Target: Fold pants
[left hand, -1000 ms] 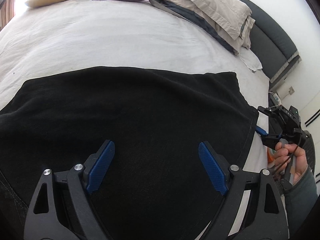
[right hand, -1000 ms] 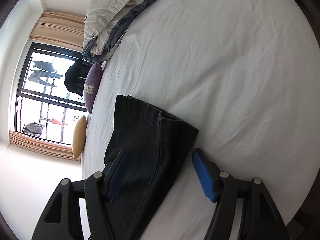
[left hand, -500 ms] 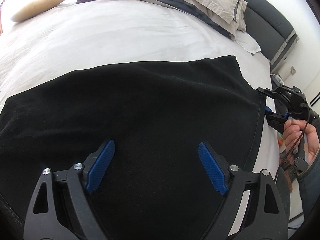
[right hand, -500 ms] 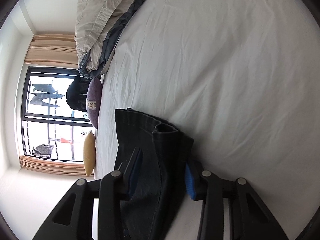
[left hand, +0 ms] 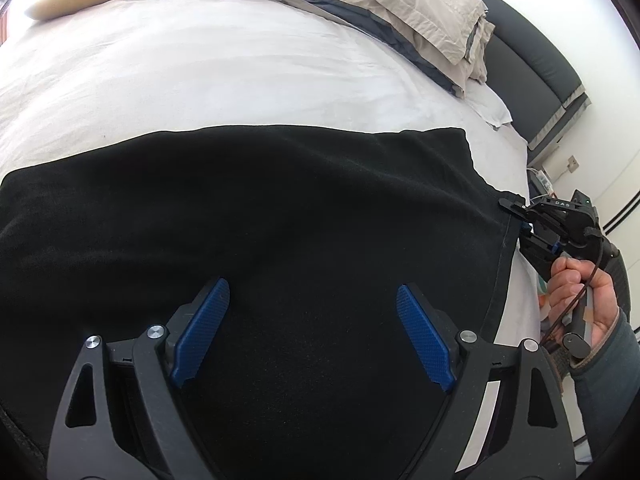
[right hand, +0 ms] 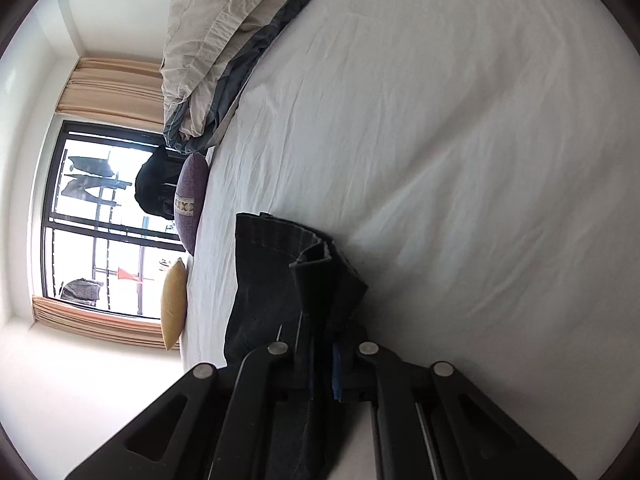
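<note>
- Left wrist view: bedroom, white bed (left hand: 248, 64); rumpled duvet (left hand: 404, 12) by the dark headboard. Black pants (left hand: 260, 220) lie flat on the bed's near part, well short of the duvet.
- Left gripper (left hand: 312, 344) gapes over the pants' middle, nothing between its pads.
- Right gripper (left hand: 520, 220), in the person's hand (left hand: 580, 296), sits at the pants' far-right corner.
- Right wrist view: right gripper (right hand: 324, 364) clenched on the pants (right hand: 276, 276) hem, cloth bunched upward.
- Judgement: soft, limp, moderately heavy denim; best taken at hems and corners.
- Change: right jaws have just been closing onto the hem; the left's are unchanged.
</note>
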Demonstrator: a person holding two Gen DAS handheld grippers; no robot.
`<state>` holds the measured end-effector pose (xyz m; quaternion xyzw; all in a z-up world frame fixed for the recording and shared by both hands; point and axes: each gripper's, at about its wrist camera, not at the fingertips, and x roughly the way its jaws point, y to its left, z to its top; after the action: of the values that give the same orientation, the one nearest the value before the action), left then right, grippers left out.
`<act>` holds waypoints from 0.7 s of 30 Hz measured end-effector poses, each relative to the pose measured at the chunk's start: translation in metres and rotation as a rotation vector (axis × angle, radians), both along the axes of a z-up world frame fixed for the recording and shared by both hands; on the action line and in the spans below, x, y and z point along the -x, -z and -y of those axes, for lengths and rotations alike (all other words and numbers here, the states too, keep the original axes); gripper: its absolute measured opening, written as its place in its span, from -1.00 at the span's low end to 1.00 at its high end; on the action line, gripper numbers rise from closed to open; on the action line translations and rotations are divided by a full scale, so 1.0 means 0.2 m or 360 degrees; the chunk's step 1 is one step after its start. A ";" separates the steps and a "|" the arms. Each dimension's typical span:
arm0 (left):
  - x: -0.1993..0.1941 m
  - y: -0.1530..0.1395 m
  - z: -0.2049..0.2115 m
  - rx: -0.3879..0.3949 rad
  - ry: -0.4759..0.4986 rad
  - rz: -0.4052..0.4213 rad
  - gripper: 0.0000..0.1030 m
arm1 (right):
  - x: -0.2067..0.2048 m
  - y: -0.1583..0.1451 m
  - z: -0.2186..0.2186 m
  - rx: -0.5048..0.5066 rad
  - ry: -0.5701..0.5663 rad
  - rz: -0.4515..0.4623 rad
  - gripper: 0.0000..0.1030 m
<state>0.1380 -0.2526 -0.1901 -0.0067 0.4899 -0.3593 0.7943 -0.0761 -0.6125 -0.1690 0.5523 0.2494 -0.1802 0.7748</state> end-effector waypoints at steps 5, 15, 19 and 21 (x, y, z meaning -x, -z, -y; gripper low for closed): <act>-0.02 0.01 -0.04 0.0090 -0.0031 -0.0050 0.65 | -0.16 -0.25 -0.22 0.0409 -0.0248 -0.0069 -0.87; -0.08 -0.02 -0.31 0.0577 -0.0307 -0.0384 0.66 | -0.36 -0.28 -1.55 0.1597 -0.1696 -0.0285 -0.87; -0.09 0.00 -0.46 0.0803 -0.0405 -0.0584 0.68 | -0.37 -0.19 -1.57 0.1552 -0.1642 -0.0350 -0.87; -0.11 0.02 -0.50 0.0852 -0.0433 -0.0658 0.71 | -0.36 -0.19 -1.60 0.1626 -0.1645 -0.0355 -0.87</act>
<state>0.1601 -0.1534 -0.1935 -0.3519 0.5234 -0.3569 0.6891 -0.0038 -0.2926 -0.1308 -0.0874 0.4401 0.0593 0.8917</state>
